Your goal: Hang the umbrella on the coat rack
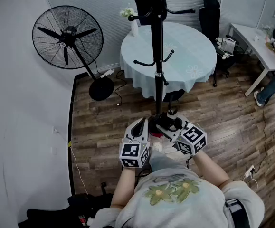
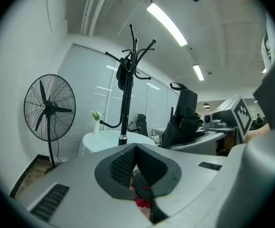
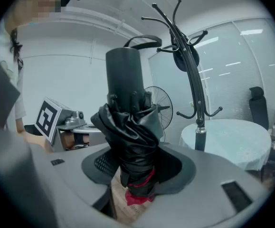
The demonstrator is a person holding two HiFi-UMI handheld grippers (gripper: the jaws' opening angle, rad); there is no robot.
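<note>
Low in the head view's centre, my right gripper (image 1: 171, 128) clamps the folded umbrella (image 1: 165, 121) below the coat rack (image 1: 158, 56). Left gripper view: left gripper (image 2: 135, 148) pinched together. Right gripper view: the slick fabric may slide free mid-lift.

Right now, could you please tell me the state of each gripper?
The left gripper is closed, with nothing gripped.
The right gripper is closed on the folded black umbrella.
</note>
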